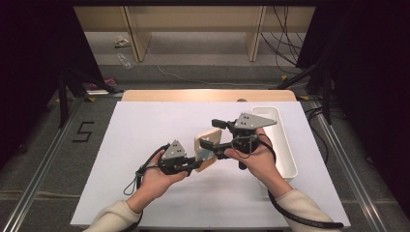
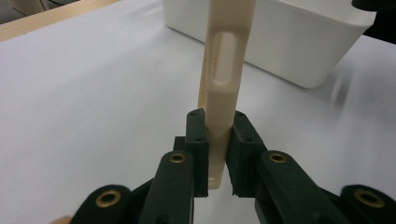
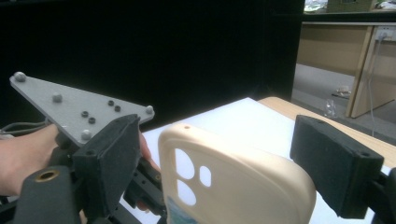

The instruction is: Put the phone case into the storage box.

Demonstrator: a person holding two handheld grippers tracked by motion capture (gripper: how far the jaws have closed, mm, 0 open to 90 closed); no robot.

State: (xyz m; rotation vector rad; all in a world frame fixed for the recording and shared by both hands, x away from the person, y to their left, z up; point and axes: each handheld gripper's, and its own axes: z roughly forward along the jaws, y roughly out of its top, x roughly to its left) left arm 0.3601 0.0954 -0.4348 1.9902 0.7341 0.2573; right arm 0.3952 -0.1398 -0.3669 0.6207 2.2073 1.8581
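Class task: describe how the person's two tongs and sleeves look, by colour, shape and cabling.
Both tongs, left and right, are black with blocky jaws, brass-coloured rivets and a grey three-cornered plate on top. A black cable trails from each. The sleeves are cream.

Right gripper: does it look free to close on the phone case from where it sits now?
Probably yes. The cream phone case, clamped edge-on by the left gripper, stands between the right gripper and its open fingers; nothing else sits in the gap.

White bin [image 1: 289, 159] on the white table cover [image 1: 145, 145], just beyond and to the right of the fingers; wooden desk legs [image 1: 136, 36], cables [image 1: 283, 43] and litter [image 1: 122, 42] far behind them.
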